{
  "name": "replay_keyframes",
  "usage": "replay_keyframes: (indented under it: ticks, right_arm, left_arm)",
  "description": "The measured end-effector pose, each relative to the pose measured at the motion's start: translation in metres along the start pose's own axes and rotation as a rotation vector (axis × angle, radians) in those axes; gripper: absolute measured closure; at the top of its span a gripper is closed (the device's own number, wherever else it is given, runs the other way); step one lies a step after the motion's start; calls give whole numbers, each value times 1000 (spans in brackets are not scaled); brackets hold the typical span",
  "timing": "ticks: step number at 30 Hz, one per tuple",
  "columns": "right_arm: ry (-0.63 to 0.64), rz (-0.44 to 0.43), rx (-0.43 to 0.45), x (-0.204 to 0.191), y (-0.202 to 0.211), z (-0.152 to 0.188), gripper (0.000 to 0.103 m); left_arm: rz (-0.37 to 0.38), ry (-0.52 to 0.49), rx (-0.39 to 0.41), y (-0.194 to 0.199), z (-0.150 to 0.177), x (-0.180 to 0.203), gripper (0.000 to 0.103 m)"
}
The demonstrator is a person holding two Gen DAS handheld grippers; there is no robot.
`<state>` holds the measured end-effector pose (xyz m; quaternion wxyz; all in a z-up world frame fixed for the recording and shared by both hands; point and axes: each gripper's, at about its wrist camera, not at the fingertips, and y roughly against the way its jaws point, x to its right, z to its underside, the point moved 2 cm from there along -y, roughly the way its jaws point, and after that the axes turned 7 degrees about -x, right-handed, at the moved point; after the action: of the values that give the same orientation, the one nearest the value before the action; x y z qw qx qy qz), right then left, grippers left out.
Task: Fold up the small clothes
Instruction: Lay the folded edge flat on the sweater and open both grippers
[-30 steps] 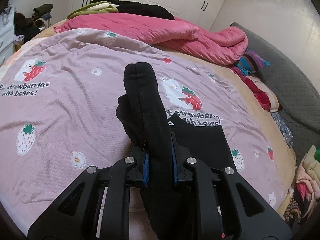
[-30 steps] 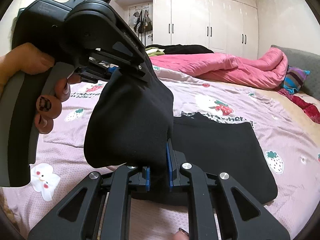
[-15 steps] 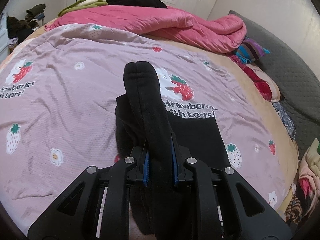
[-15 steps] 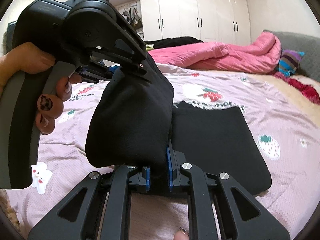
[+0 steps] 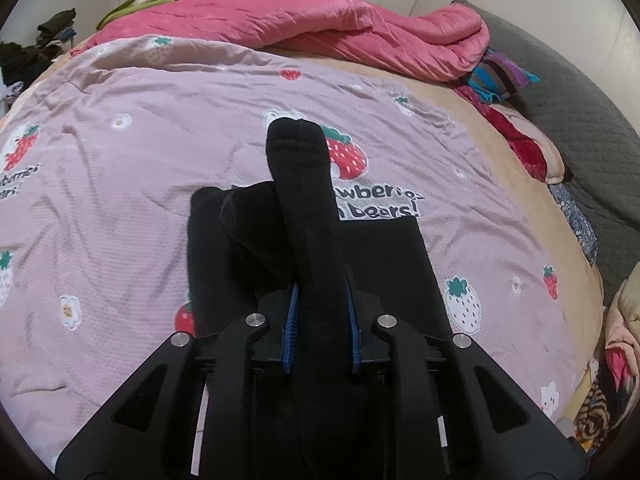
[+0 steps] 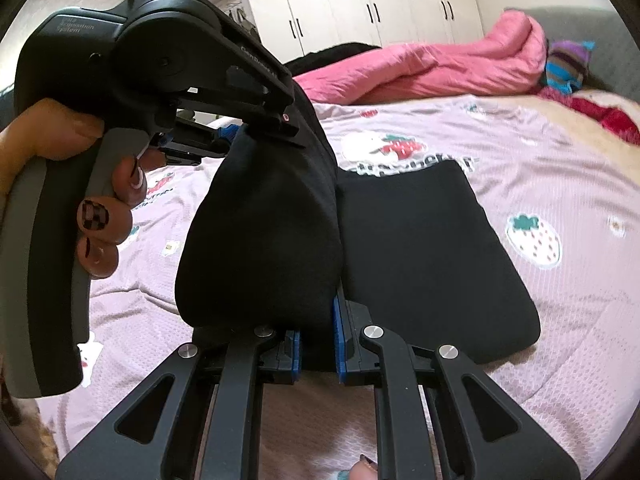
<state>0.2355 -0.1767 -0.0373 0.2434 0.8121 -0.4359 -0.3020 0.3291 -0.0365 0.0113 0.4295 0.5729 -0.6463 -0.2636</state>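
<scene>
You are mid-fold: left gripper (image 5: 322, 322) and right gripper (image 6: 316, 346) fingers both clench a raised edge of the black garment (image 6: 420, 248), its far half lying flat on the bed (image 5: 120, 208) toward 12 o'clock, fold unfinished.

Black garment (image 5: 384, 264); lilac strawberry-and-bear bedspread (image 5: 120, 208); pink quilt (image 5: 320, 28); white wardrobe (image 6: 360, 4).

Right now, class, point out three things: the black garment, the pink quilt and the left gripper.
black garment (image 6: 424, 256), right wrist view, on its flat part lying on the bed.
pink quilt (image 5: 320, 28), left wrist view, on its bunched top.
left gripper (image 5: 322, 316), left wrist view, between the fingertips clamping black fabric.
</scene>
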Motion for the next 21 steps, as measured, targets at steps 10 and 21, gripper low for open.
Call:
replay_keyframes:
  ticks: [10,21]
  right_arm:
    - [-131,-75,-49,28,-2,2,92]
    - [-307,-186,-124,61,-7,11,90]
  left_arm:
    - [-7,-31,-60,-32,-10,32,86]
    - [-6,-65,-159,-80,-9,62,79]
